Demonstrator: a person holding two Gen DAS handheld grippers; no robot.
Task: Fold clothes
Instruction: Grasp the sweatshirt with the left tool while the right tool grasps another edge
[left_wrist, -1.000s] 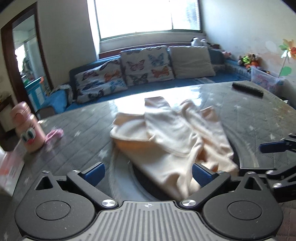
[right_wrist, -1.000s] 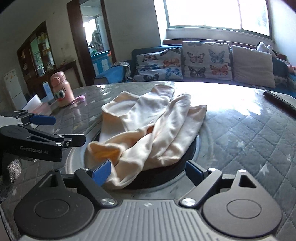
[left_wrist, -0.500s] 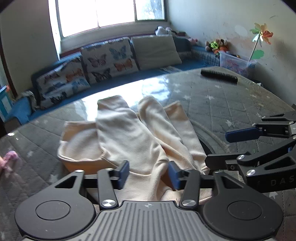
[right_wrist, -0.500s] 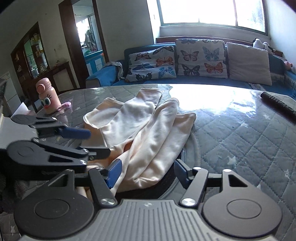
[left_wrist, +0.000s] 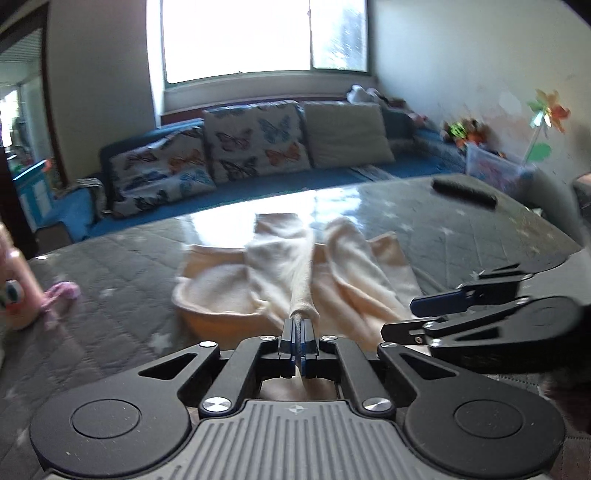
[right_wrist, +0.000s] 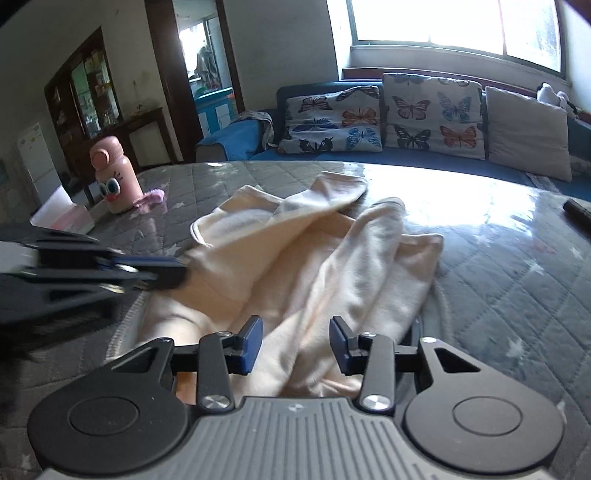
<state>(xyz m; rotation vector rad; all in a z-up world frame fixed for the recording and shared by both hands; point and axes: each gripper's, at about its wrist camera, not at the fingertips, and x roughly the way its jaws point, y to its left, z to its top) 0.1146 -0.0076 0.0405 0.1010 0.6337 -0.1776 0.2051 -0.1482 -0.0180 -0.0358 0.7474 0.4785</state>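
Left gripper (left_wrist: 297, 341): jaws closed on a ridge of the cream garment (left_wrist: 295, 273), pinched at the cloth's near hem (6 o'clock in the left view).
Right gripper (right_wrist: 295, 347): jaws partly parted, astride the garment's near edge, holding nothing; cloth lies between the pads without contact.
Cream garment: crumpled on the quilted table (right_wrist: 517, 280), centre of both views, its two long tube sections running toward 12 o'clock.
Step in hand: judged as securing the near hem before any fold is made.
Next move: the right gripper probably needs to close on the hem beside the left grasp, then both lift and spread the cloth flat.
Pink bottle (right_wrist: 114, 173): 10 o'clock, well apart.
Remote (left_wrist: 463, 192): 2 o'clock, far table edge.
Sofa (right_wrist: 369, 122): 12 o'clock, beyond the table.
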